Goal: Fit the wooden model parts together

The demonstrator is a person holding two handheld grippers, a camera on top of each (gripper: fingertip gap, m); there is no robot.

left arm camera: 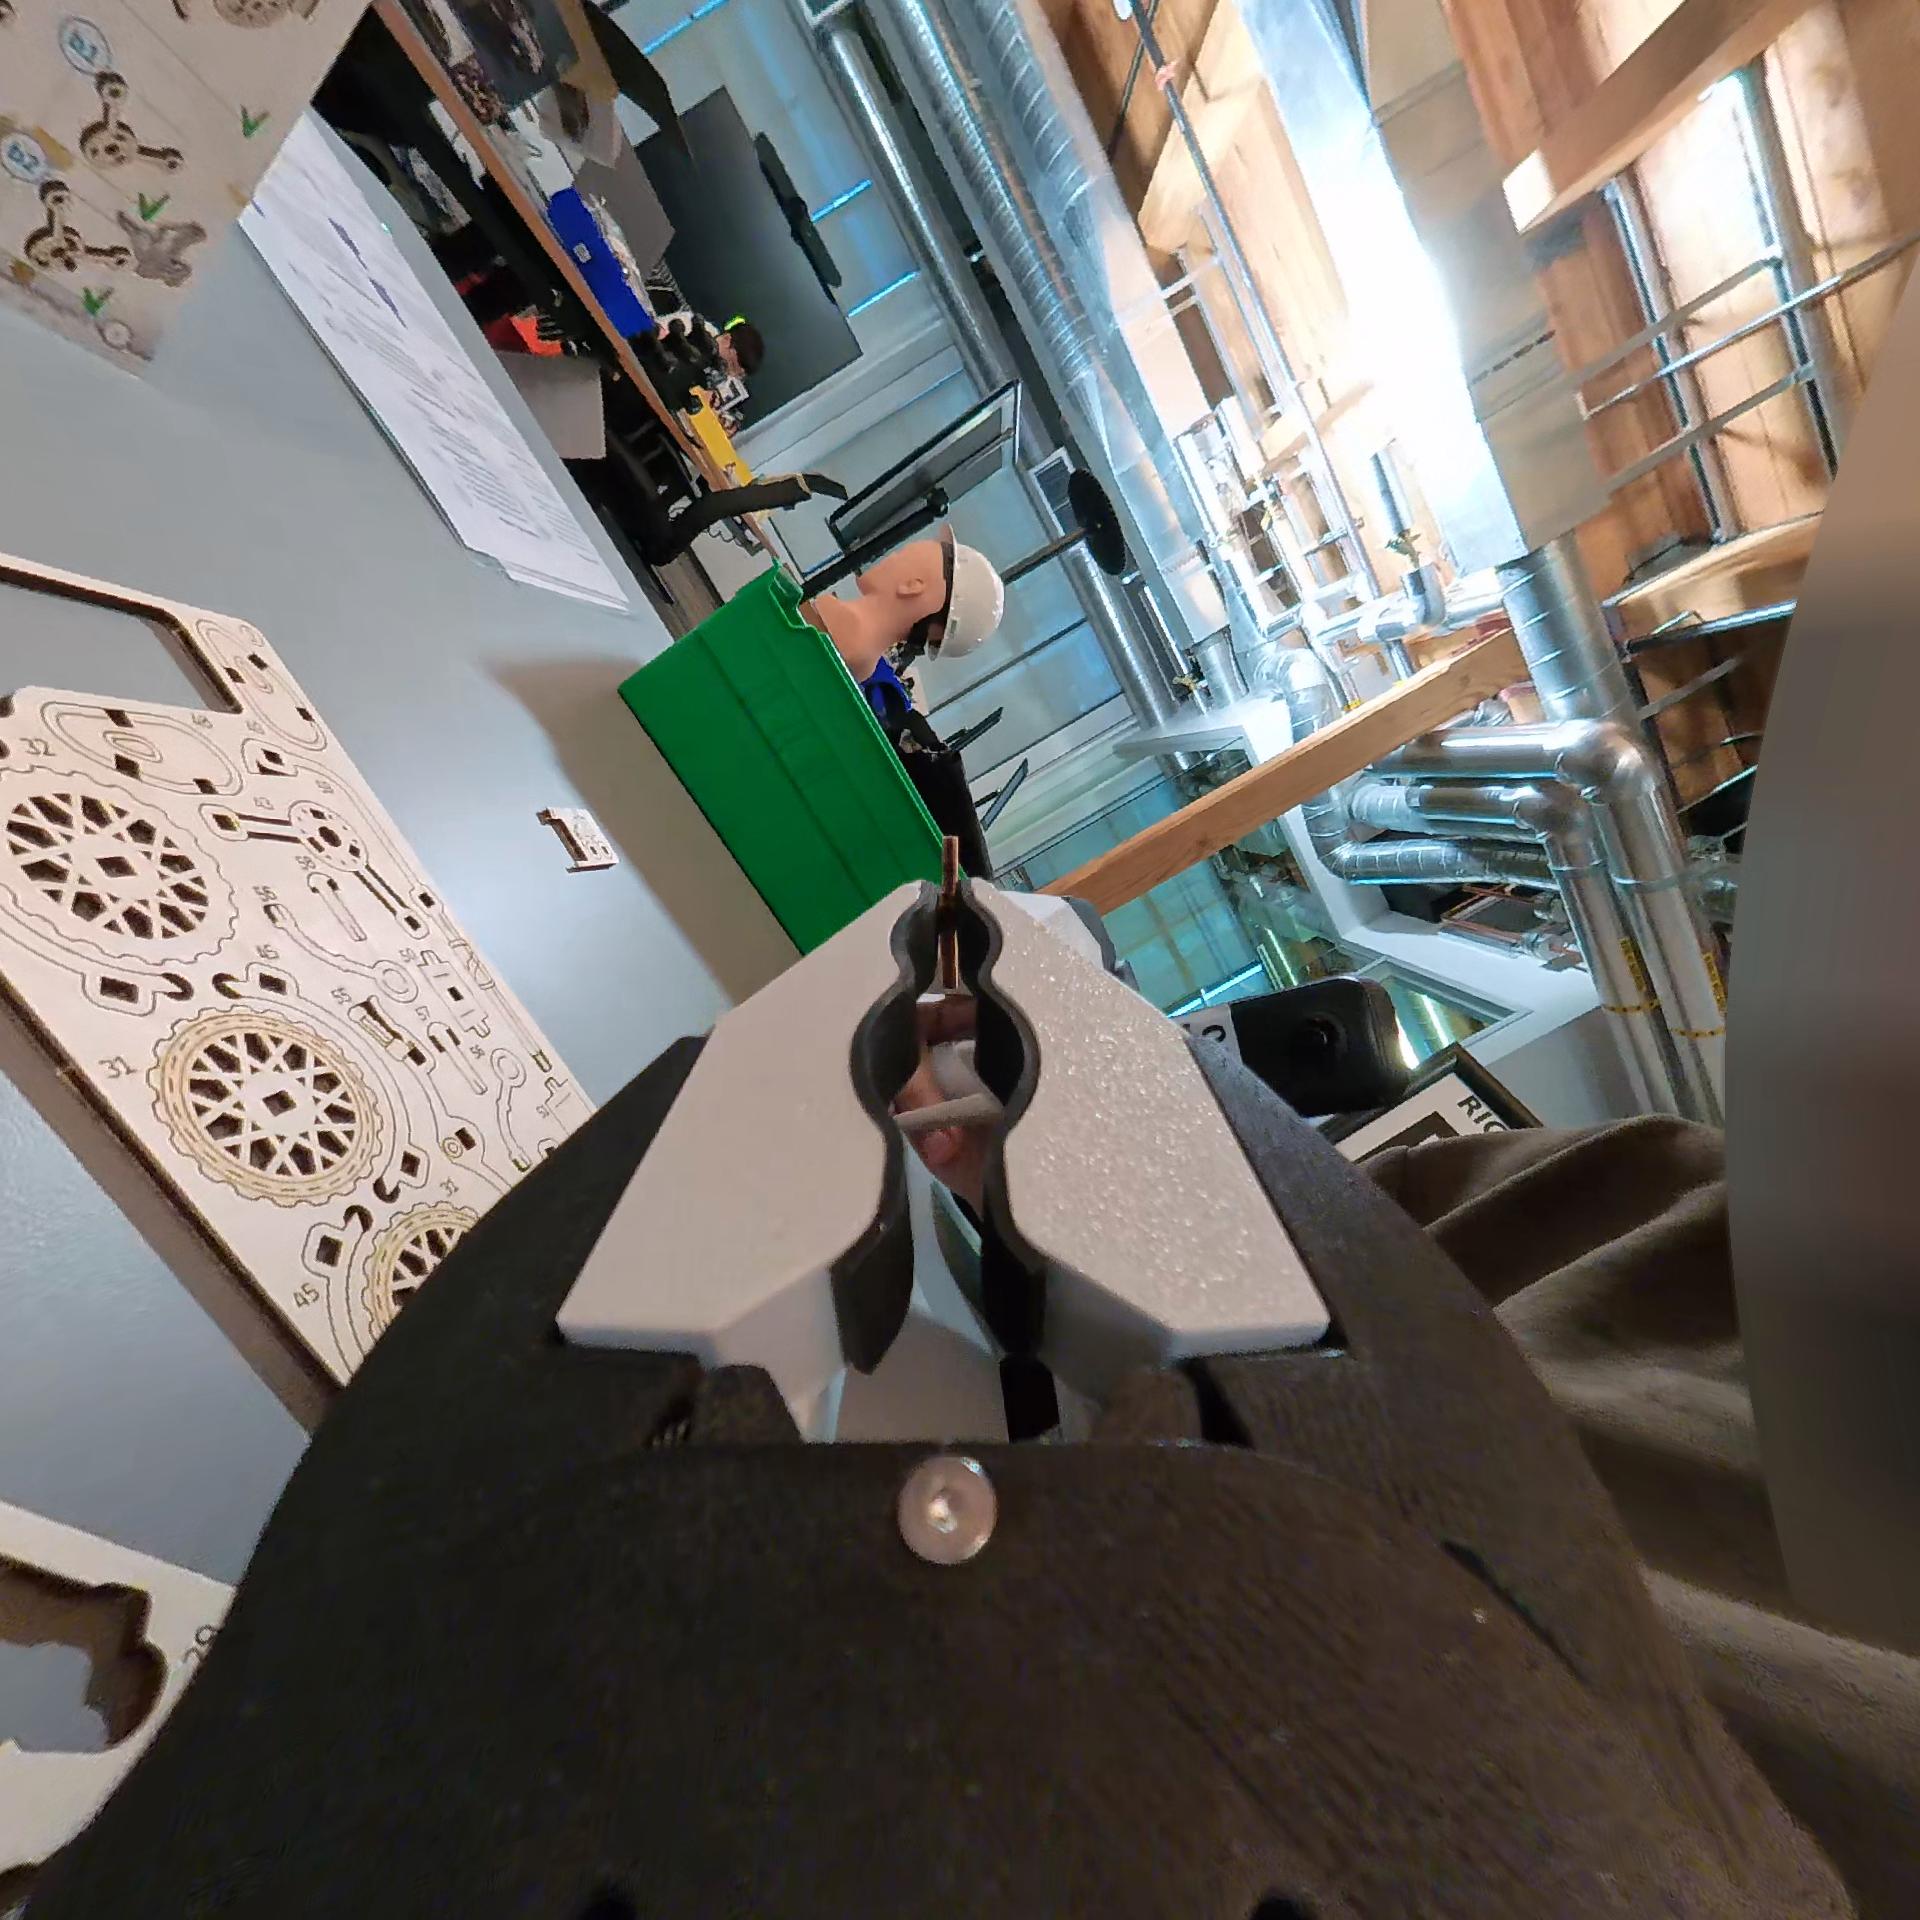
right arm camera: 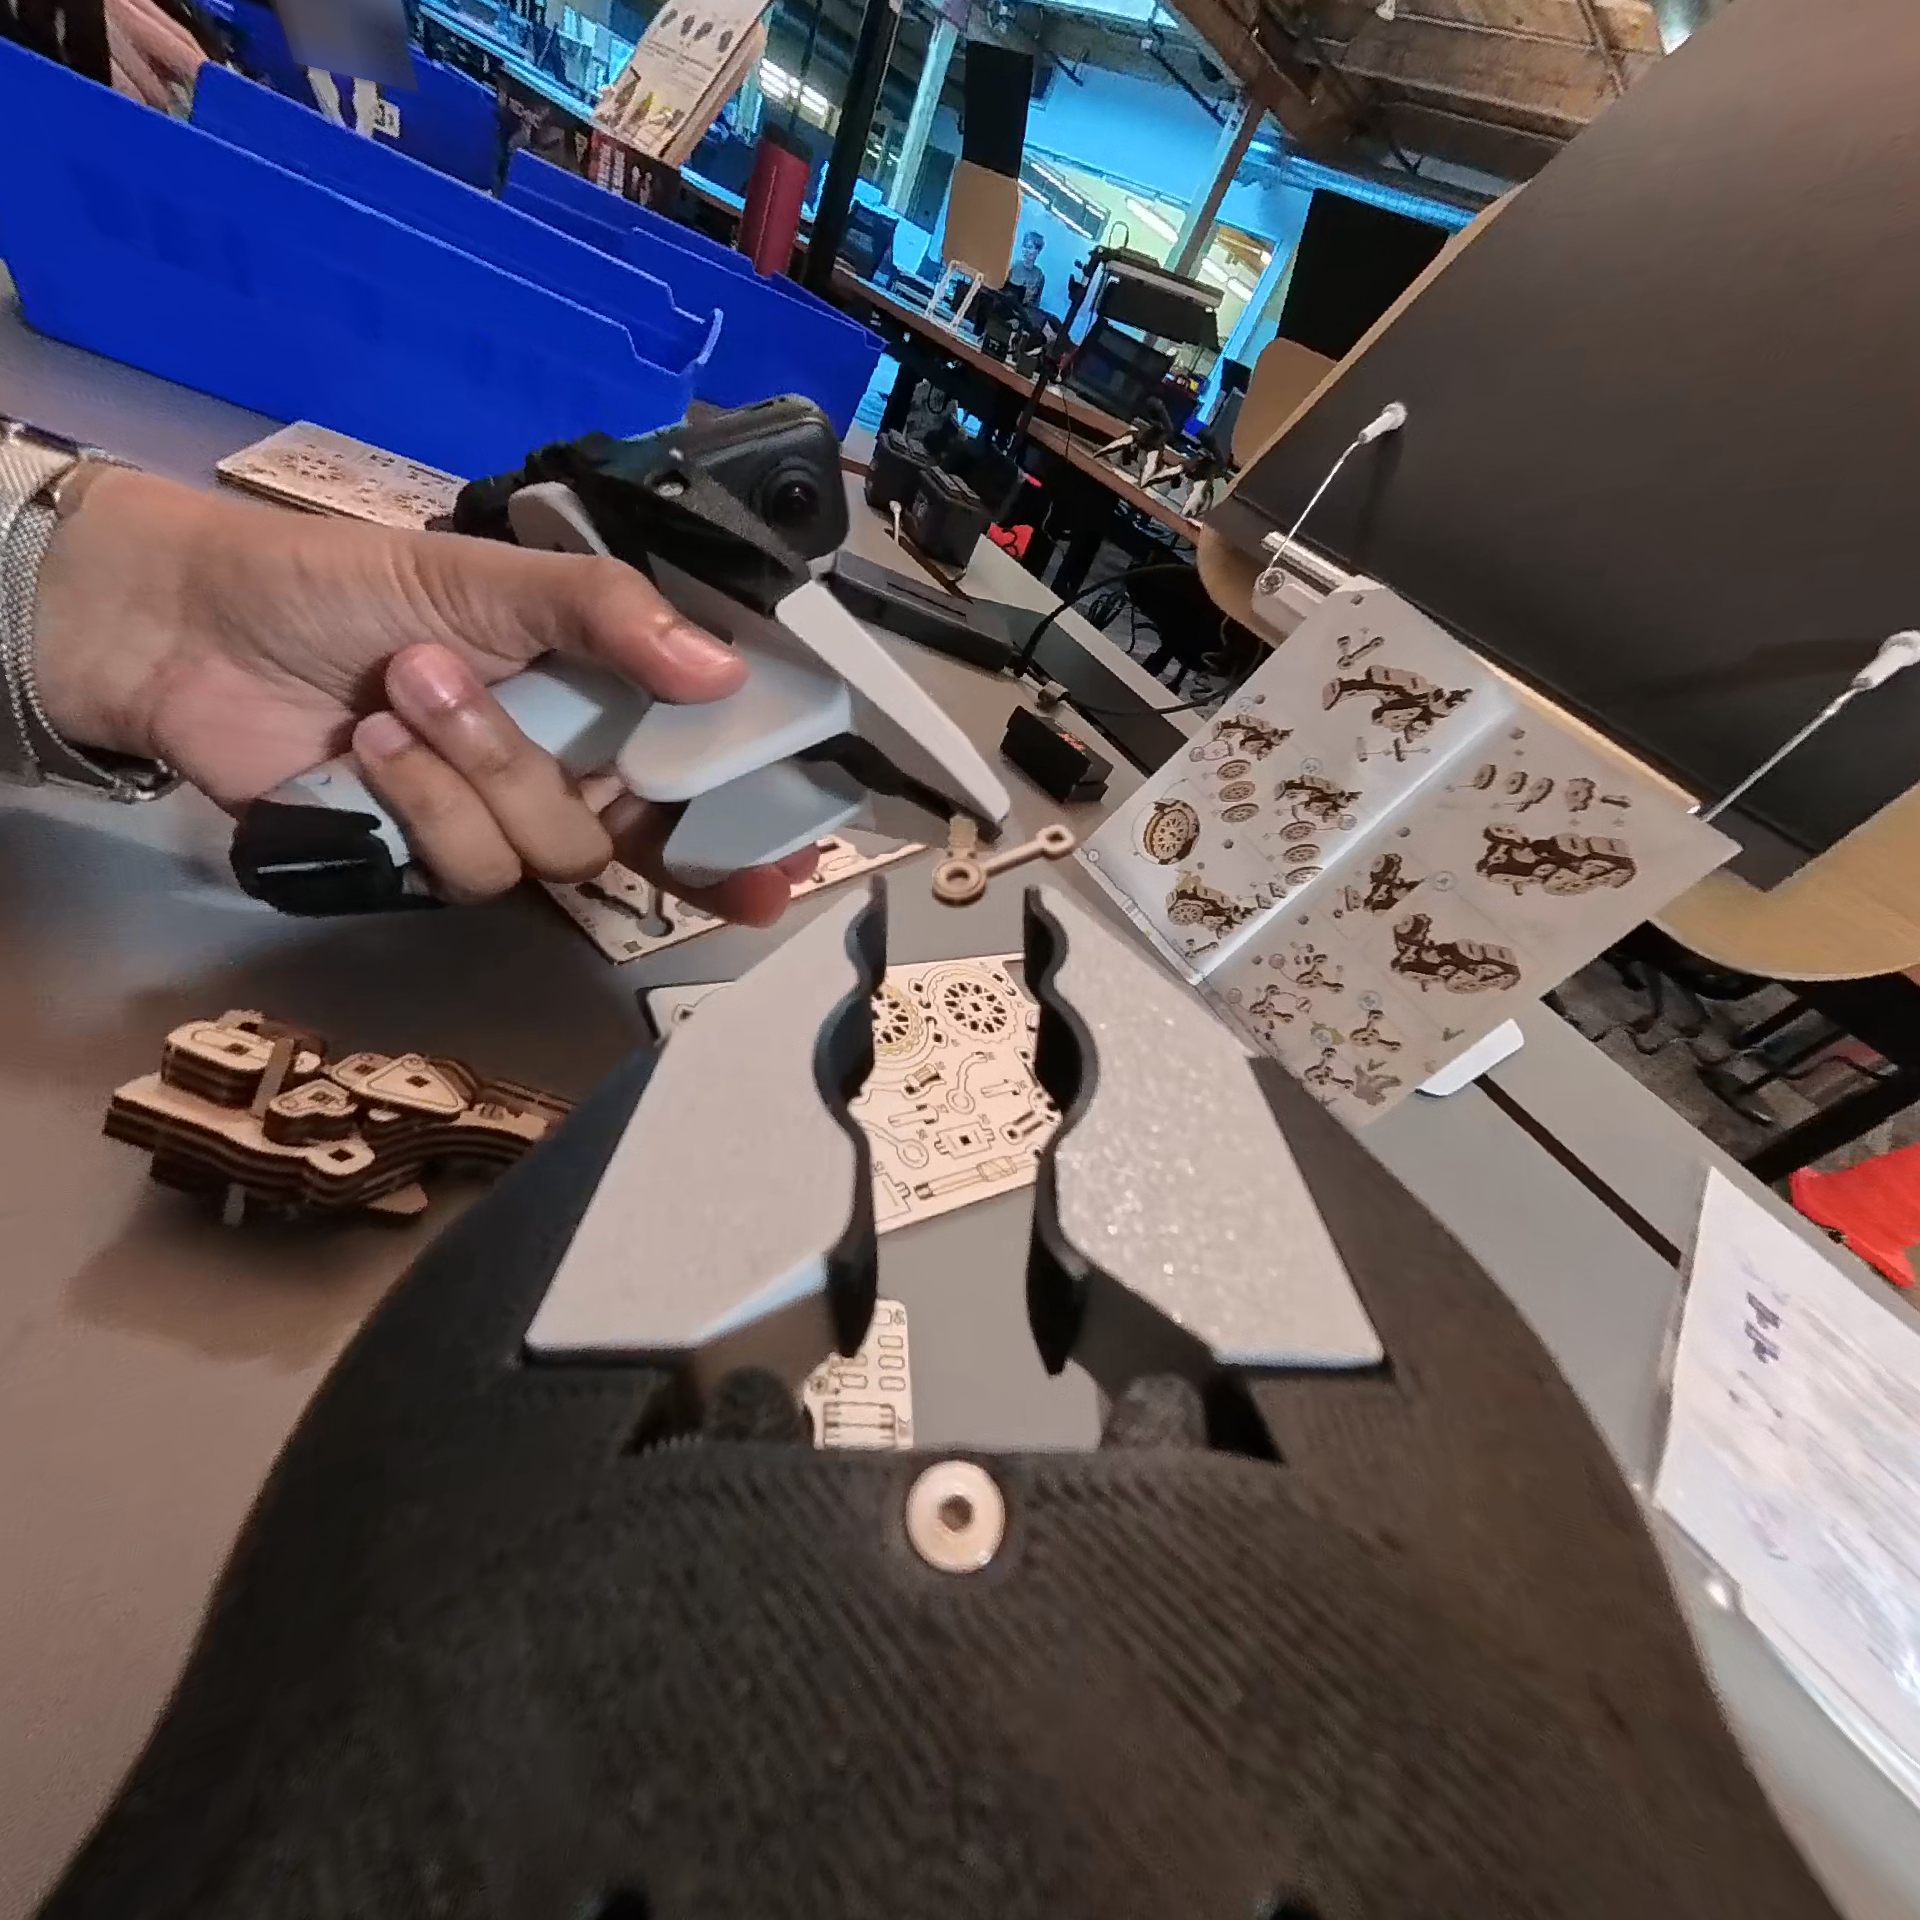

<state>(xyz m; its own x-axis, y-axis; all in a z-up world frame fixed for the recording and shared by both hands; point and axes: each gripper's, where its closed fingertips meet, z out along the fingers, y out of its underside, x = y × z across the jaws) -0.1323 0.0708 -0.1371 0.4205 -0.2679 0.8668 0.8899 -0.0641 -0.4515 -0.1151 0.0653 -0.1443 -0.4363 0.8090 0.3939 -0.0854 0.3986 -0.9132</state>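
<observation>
The grey table [right arm camera: 312, 1351] carried it all, blue bins [right arm camera: 312, 270] lined along its far edge and a green bin [left arm camera: 769, 769] standing at another side. A propped instruction sheet [right arm camera: 1382, 862] leaned up on the right, a paper [right arm camera: 1808, 1455] lay flat near the right edge, and a pale parts sheet [left arm camera: 208, 935] with its laser-cut wheels lay flat on the table, seen between the right gripper's [right arm camera: 954, 925] fingers too. That right gripper hung above it with jaws well apart and nothing between them. Over on the left, the half-built model [right arm camera: 301, 1112], a stack of layered plywood, sat on the table well clear of both grippers. A hand [right arm camera: 364, 675] gripped the left gripper [right arm camera: 977, 826] by its handle, tip tilted down toward the table. Its jaws were pressed together on a small part [right arm camera: 997, 860], a flat wooden link with a ring at each end, pinched by a tab near one ring and held in the air just past the right gripper's fingertips. From the left wrist view only the thin edge of that part [left arm camera: 950, 914] poked out beyond the tips, and one tiny loose wooden piece [left arm camera: 578, 837] lay on the table before the green bin.
</observation>
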